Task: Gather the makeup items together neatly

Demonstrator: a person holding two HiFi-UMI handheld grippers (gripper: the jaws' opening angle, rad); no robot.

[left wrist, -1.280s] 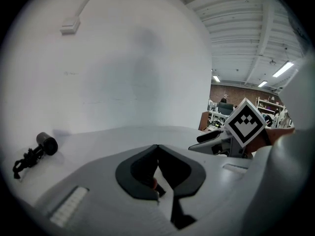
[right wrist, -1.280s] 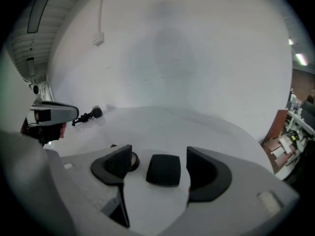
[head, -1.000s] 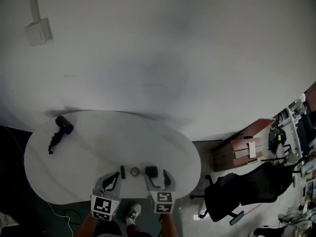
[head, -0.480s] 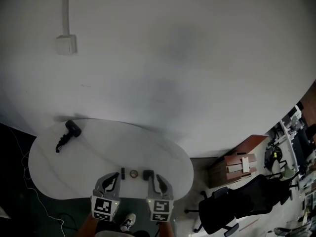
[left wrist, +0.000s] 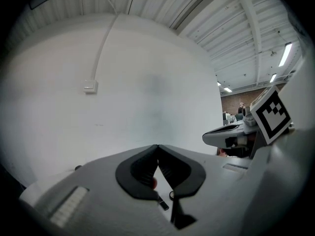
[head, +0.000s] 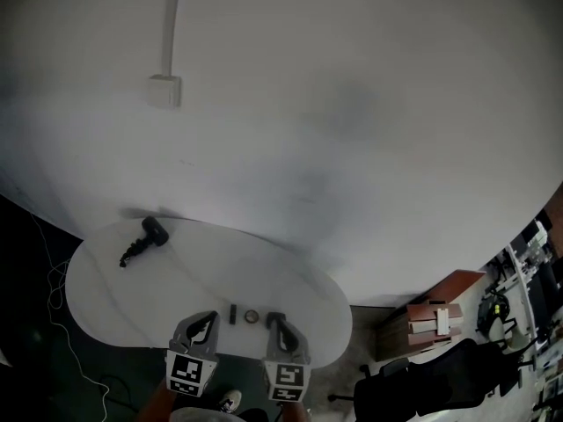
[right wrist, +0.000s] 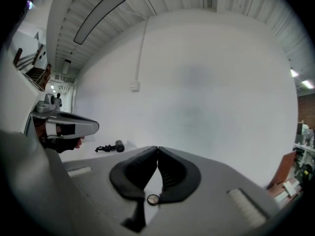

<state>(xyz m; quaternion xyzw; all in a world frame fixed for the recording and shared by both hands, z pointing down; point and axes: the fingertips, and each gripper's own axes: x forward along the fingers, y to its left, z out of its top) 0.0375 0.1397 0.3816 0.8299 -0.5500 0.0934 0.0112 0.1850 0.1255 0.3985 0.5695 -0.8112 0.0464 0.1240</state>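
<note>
Both sets of jaws are shut on nothing. On the right gripper (right wrist: pixel 157 149) they've just been closing, nothing caught. The round pot (head: pixel 252 316) and dark stick (head: pixel 234 313) are found just ahead, between both tips, with the stick pointed away. The corded black tool (head: pixel 145 238) is parked far up-left, nearer the left gripper (left wrist: pixel 157 147), with open desk (head: pixel 176 280) between.

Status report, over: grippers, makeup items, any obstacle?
Left gripper shut, empty. Right gripper jaws just closed, nothing between. Dark stick and round pot side by side on table, near edge. Black object far left; nothing in the way.
</note>
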